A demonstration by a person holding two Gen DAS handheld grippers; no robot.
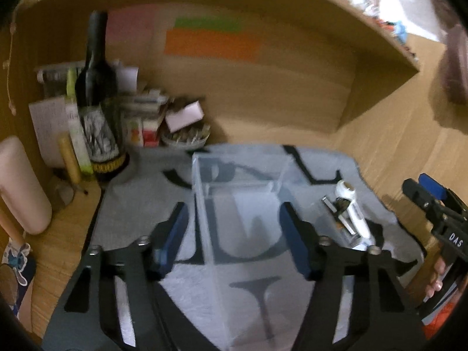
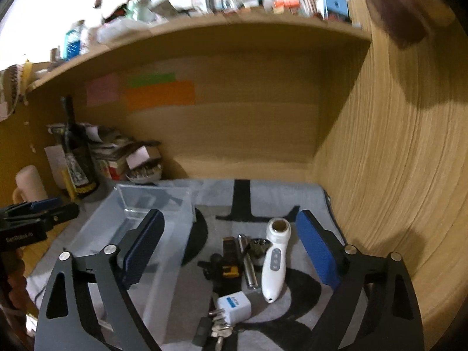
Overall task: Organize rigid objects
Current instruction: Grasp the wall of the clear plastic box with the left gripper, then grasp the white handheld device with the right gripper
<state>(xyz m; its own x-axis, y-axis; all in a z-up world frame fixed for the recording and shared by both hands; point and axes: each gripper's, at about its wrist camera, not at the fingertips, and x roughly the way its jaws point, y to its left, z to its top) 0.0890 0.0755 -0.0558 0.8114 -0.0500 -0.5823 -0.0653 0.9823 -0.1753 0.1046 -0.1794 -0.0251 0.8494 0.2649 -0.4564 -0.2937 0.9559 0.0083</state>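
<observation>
left gripper (image 1: 234, 234): jaws parted, pitched downward, pads touching nothing. right gripper (image 2: 231, 248): jaws parted wider, also angled downward, pads touching nothing. fingertips of the person's hand (image 1: 435, 278) wrap the right gripper's handle.

Dark bottle (image 1: 98, 99) (upright), sticky notes (image 2: 160, 95)

Light: my desk nook is dim and warm, with white glare above the shelf (image 2: 204, 26)
Shadows: soft dark patch on the side panel (image 2: 409, 146)
Blur: my left view smears most
Edges: fisheye bends both, corners black
</observation>
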